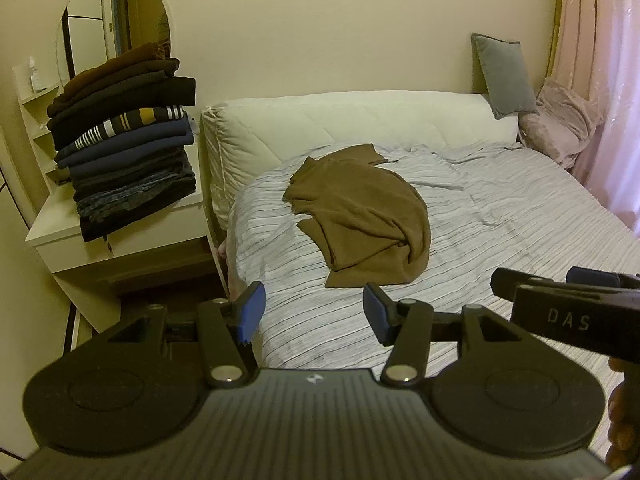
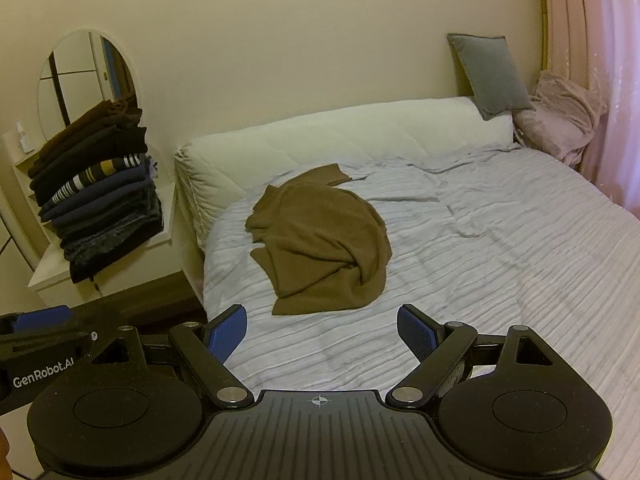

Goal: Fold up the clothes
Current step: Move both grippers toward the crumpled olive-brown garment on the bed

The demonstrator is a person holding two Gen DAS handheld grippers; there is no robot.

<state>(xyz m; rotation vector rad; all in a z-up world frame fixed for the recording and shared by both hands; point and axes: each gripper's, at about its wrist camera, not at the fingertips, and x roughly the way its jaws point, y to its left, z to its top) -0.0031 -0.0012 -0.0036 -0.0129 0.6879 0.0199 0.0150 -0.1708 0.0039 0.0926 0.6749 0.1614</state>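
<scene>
A: Left wrist view first. The left gripper (image 1: pixel 313 312) hangs over the near edge of the bed (image 1: pixel 520 216), its blue pads set apart with only striped sheet showing between them. Nothing gripped.

B: And the garment?

A: The brown garment (image 1: pixel 360 216) lies crumpled on the bed, toward the headboard side and nearer the left edge, well ahead of the pads. One flap reaches up toward the white headboard cushion (image 1: pixel 360 120).

B: Off to the left?

A: A tall stack of folded clothes (image 1: pixel 124 140) sits on a white dresser (image 1: pixel 120 240) beside the bed, with an oval mirror (image 1: pixel 116 20) behind it. At the far right corner, a grey pillow (image 1: pixel 502 76) leans on the wall, and a pink blanket (image 1: pixel 560 124) is bunched just beside it. The right gripper (image 1: pixel 568 308) pokes in at the right edge of the picture.

B: Over to the right wrist view.

A: The right gripper (image 2: pixel 322 330) stands wide, jaws spread, bare sheet between the pads. It holds nothing.

B: Same garment?

A: Yes, the brown garment (image 2: pixel 320 244) sits ahead and slightly left of the fingers, untouched, rumpled into folds. The stack of folded clothes (image 2: pixel 96 192) is at the left on the dresser (image 2: pixel 52 268), the mirror (image 2: pixel 88 76) above it. The left gripper (image 2: pixel 40 332) shows at the lower left edge of the picture, and the grey pillow (image 2: pixel 490 74) rests at the far right corner of the bed (image 2: pixel 520 248).
</scene>
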